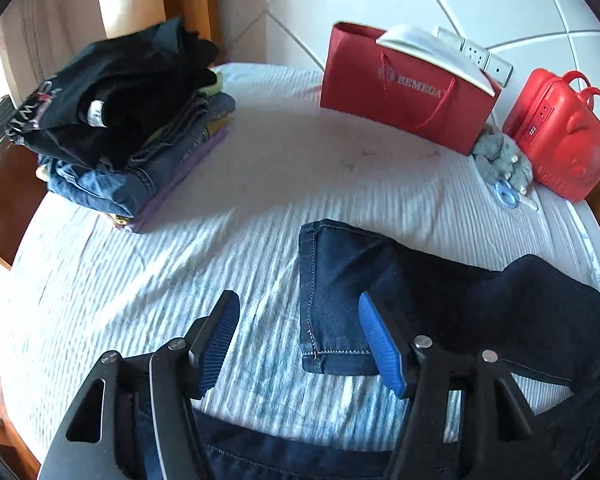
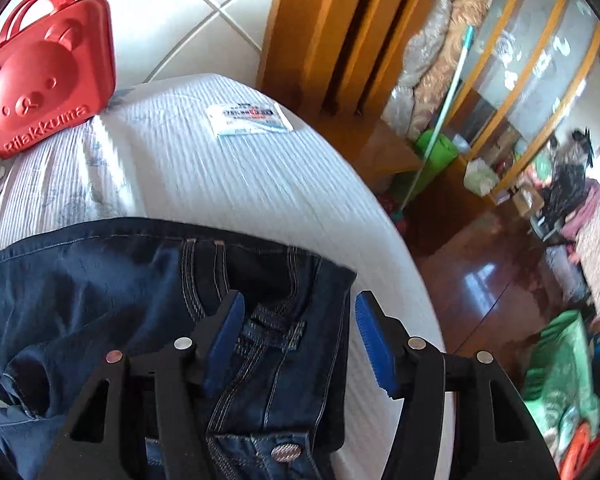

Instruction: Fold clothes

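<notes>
Dark blue jeans lie folded on the white mattress, a leg hem end pointing toward the left gripper. My left gripper is open just above the mattress, its right finger over the hem, its left finger over bare sheet. In the right wrist view the jeans' waistband and button end lies near the mattress edge. My right gripper is open over the waistband, holding nothing.
A stack of folded clothes sits at the far left of the mattress. A red paper bag, a grey plush toy and a red bear-face case stand at the far side. The mattress edge drops to a wooden floor.
</notes>
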`<state>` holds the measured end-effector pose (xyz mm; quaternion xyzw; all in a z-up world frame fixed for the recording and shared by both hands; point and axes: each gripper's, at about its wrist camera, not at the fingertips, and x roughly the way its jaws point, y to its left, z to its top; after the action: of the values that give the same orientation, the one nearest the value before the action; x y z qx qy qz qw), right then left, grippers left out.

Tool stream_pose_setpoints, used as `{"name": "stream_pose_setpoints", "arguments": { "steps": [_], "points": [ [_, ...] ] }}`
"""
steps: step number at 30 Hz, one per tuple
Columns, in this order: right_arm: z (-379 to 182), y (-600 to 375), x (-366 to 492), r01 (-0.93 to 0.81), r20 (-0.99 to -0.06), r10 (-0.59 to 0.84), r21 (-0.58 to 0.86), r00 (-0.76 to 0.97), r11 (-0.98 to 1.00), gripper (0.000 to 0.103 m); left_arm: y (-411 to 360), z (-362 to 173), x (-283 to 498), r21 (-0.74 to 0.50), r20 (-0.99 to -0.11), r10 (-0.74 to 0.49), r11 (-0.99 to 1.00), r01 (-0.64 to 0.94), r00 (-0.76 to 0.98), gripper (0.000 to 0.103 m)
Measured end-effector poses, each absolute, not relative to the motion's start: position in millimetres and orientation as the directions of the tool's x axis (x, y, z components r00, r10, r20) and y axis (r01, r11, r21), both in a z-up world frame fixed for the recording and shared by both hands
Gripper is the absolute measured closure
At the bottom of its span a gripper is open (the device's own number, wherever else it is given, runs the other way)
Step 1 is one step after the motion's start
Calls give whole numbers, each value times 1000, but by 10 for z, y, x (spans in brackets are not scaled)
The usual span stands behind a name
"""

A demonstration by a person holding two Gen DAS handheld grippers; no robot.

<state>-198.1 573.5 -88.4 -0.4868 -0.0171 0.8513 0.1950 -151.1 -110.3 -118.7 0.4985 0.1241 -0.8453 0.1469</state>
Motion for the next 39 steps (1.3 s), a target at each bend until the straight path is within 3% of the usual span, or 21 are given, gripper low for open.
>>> {"name": "stream_pose_setpoints", "arguments": {
  "steps": [7, 10, 11, 12, 13, 17, 19, 23, 24, 25, 26, 27, 31, 33, 35, 39],
  "points": [
    [-971, 5823, -1731, -366, -862, 301, -148, -408, -919, 46, -885, -1688, -1782, -200, -913, 62, -929, 311, -404, 40],
    [-1033, 5893, -1643, -391, -878, 277, -114, -391, -913, 46, -654, -1786, -1842, -145, -921, 40, -958, 247, -387, 43],
    [-1067, 5919, -1627, -400, -882, 275, -110, -383, -910, 46, -570, -1791, -1850, -99, -921, 5, -970, 221, -389, 53],
    [-1103, 5945, -1611, -408, -886, 273, -107, -374, -907, 46, -489, -1788, -1852, -59, -919, -23, -979, 194, -394, 84],
    [-1150, 5970, -1608, -415, -893, 266, -100, -363, -904, 46, -438, -1784, -1852, -39, -919, -37, -982, 182, -393, 93],
    [-1277, 6033, -1576, -440, -907, 243, -73, -344, -895, 46, -367, -1632, -1787, 117, -892, -185, -976, 184, -413, 98],
    [-1260, 6020, -1562, -438, -902, 250, -78, -351, -895, 46, -498, -1397, -1661, 216, -841, -305, -946, 240, -446, 98],
    [-1205, 6023, -1566, -427, -891, 267, -93, -368, -899, 46, -850, -1021, -1537, 295, -785, -420, -900, 322, -456, 96],
    [-1199, 6031, -1572, -426, -890, 260, -83, -376, -901, 46, -915, -1028, -1564, 315, -780, -439, -891, 327, -445, 90],
    [-1193, 6039, -1578, -425, -888, 253, -74, -383, -902, 46, -981, -1090, -1622, 321, -788, -446, -886, 335, -425, 86],
    [-1185, 6046, -1580, -426, -887, 247, -64, -391, -903, 46, -1049, -1163, -1686, 323, -798, -449, -882, 343, -403, 71],
    [-1185, 6051, -1581, -429, -885, 241, -53, -398, -902, 46, -1105, -1249, -1742, 325, -813, -447, -880, 346, -373, 67],
    [-1185, 6087, -1518, -435, -889, 221, -29, -400, -900, 46, -1214, -1345, -1697, 292, -846, -422, -878, 379, -326, 65],
    [-1168, 6101, -1455, -435, -891, 220, -29, -396, -900, 46, -1182, -1263, -1518, 258, -849, -396, -888, 380, -350, 51],
    [-1108, 6117, -1339, -425, -885, 216, -24, -411, -905, 45, -1075, -1246, -1319, 252, -857, -374, -904, 344, -355, 43],
    [-1048, 6158, -1050, -398, -887, 163, 26, -432, -917, 41, -940, -1270, -811, 228, -876, -340, -917, 326, -344, 42]
  ]
}}
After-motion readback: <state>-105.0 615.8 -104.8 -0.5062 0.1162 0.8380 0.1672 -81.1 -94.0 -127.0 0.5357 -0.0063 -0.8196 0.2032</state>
